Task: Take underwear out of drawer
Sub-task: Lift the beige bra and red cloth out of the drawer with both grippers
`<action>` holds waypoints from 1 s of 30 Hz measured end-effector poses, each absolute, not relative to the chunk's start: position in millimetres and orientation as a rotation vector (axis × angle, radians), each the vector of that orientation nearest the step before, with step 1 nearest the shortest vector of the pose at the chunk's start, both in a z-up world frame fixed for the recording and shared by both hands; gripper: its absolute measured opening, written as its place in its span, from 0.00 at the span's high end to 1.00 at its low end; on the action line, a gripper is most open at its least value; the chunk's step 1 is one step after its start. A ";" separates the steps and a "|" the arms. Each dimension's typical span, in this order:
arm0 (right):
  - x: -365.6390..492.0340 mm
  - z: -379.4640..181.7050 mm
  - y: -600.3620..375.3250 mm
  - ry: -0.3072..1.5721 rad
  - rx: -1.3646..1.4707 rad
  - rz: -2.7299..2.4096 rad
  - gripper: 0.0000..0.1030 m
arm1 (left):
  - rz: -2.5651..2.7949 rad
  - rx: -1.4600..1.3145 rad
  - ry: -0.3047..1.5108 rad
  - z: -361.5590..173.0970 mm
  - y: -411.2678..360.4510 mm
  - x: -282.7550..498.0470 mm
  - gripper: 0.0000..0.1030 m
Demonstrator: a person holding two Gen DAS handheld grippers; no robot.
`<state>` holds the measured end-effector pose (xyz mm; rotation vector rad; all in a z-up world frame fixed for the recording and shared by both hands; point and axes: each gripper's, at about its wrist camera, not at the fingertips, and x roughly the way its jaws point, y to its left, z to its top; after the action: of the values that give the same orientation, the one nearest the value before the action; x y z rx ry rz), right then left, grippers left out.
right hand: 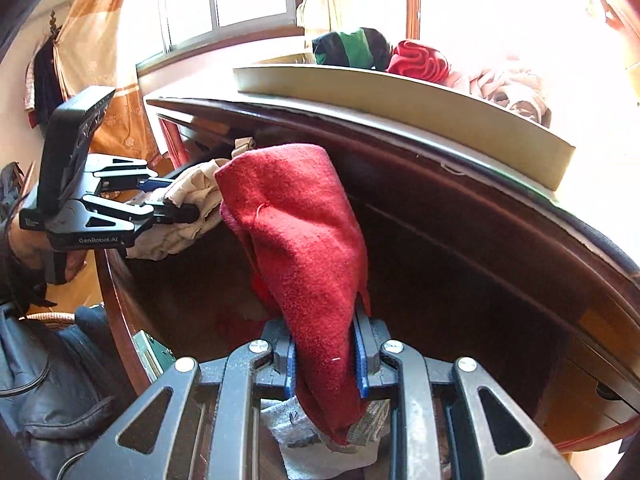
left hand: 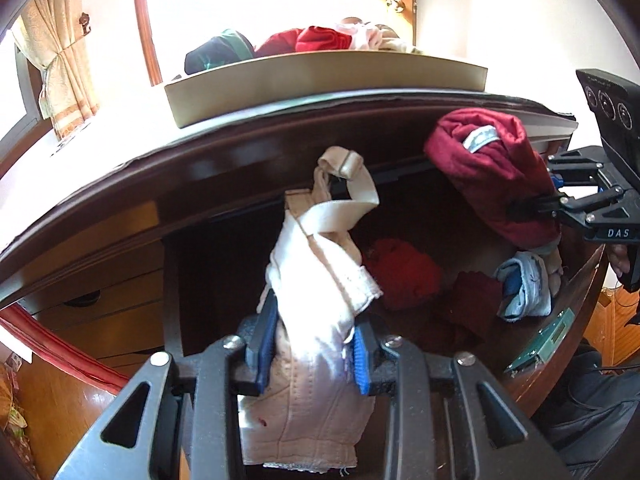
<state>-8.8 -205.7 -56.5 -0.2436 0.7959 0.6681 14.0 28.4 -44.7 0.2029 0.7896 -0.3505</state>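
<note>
Left wrist, hand-held gripper (left hand: 314,354) tilted down, clamping beige underwear (left hand: 316,280)

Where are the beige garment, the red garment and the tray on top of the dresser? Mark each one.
beige garment (left hand: 316,280), left wrist view, on its bright middle fold.
red garment (right hand: 304,232), right wrist view, on its broad front face.
tray (left hand: 320,80), left wrist view, on its front wall.

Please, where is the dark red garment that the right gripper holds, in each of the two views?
Left wrist view: dark red garment, upper right, clamped in the right gripper.
Right wrist view: centre, rising from the jaws at the bottom.
Shared landmark: beige tray of clothes on the dresser top.
</note>
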 end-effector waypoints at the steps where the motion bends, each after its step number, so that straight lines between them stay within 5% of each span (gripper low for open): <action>1: -11.0 -56.9 -207.4 0.788 -0.237 0.671 0.77 | -0.348 0.200 0.783 -44.0 32.5 14.5 0.71; 30: -35.3 -47.0 -236.8 0.663 -0.161 0.686 0.77 | -0.288 0.084 0.591 -39.4 61.0 -16.0 0.71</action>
<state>-35.3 -236.8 -47.0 -0.1611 0.6627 0.6862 -16.0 61.0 -39.4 0.0837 0.5913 -0.2882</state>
